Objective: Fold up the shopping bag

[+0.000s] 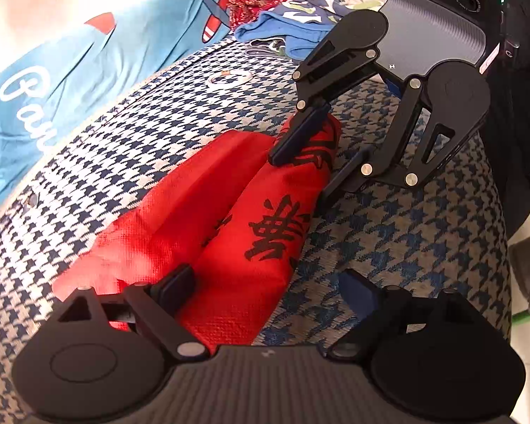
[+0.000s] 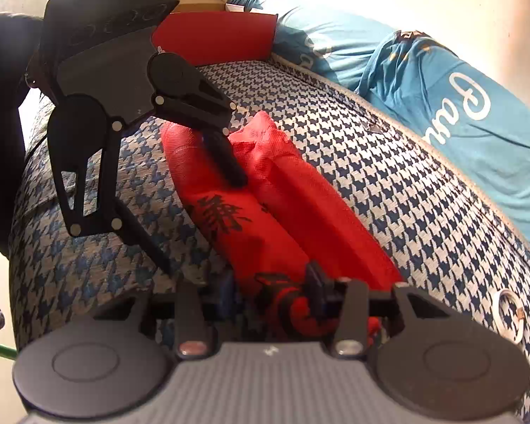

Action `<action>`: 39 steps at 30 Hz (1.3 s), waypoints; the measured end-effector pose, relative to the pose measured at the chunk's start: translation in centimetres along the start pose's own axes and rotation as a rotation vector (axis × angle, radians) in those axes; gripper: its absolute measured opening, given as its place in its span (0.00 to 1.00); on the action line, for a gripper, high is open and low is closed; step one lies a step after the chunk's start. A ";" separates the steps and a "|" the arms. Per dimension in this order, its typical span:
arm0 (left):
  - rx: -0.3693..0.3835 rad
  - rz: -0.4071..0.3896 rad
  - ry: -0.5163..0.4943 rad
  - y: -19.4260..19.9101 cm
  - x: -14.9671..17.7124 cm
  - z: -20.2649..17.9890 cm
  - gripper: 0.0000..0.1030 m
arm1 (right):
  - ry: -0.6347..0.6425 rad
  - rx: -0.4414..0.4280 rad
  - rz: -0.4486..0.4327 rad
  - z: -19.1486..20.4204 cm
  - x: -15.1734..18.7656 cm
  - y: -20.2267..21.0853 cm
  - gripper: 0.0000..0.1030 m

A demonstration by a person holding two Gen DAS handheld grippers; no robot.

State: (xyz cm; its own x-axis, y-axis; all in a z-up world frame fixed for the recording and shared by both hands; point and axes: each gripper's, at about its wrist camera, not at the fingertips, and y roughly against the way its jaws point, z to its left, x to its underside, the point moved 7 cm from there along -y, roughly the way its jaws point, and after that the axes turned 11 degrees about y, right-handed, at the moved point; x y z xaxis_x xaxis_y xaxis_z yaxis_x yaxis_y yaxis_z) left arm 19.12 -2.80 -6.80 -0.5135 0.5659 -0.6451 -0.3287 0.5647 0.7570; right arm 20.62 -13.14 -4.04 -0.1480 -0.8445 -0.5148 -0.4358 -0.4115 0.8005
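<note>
Centrally, we see a red shopping bag [image 1: 229, 219] printed with black characters, folded into a long bundle on a blue-and-white houndstooth cushion [image 1: 152, 134]. We hold the left tongs [image 1: 268, 291] at one end of the bundle; their jaws stand wide, one finger [image 1: 175, 282] resting on the red fabric, the other [image 1: 358, 293] over the houndstooth beside the bag, gripping nothing. We hold the right tongs [image 2: 272, 291] at the opposite end; their jaws stand partly closed with bunched red fabric between them, and the pads appear to pinch that end of the bag. From the left wrist view, the right tongs [image 1: 311, 166] straddle the far tip of the bundle. Behind the cushion lies a teal cloth [image 2: 452, 113] with white lettering, and a red-lined cardboard box [image 2: 212, 35] stands near the cushion's far edge.
</note>
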 end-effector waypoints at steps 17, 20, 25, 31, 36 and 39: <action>0.005 0.081 0.023 1.0 1.6 -2.1 0.90 | -0.123 -0.221 0.085 -0.1 -0.4 0.3 0.38; -0.024 0.070 -0.028 1.0 1.6 -2.5 0.90 | -0.146 -0.254 0.095 -0.6 -0.4 0.1 0.38; -0.083 0.033 -0.125 1.7 1.8 -3.3 0.86 | -0.160 -0.293 0.124 -1.2 -0.4 -0.2 0.38; -0.081 0.017 -0.108 2.5 2.6 -3.9 0.81 | -0.102 -0.305 0.164 -0.9 -0.7 -0.4 0.38; -0.015 0.000 0.104 1.3 0.9 -2.0 0.76 | -0.106 -0.316 0.179 -1.3 -0.9 -0.8 0.38; 0.060 -0.034 0.362 1.5 0.7 1.0 0.64 | -0.118 -0.332 0.183 -1.7 -1.0 -0.8 0.38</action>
State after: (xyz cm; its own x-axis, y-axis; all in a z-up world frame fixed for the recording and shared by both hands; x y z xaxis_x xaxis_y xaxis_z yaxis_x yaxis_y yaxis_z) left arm 19.11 -0.97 -6.21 -0.7539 0.3027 -0.5831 -0.3090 0.6199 0.7213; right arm 22.67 -12.53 -3.66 -0.3065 -0.8769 -0.3703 -0.0844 -0.3625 0.9282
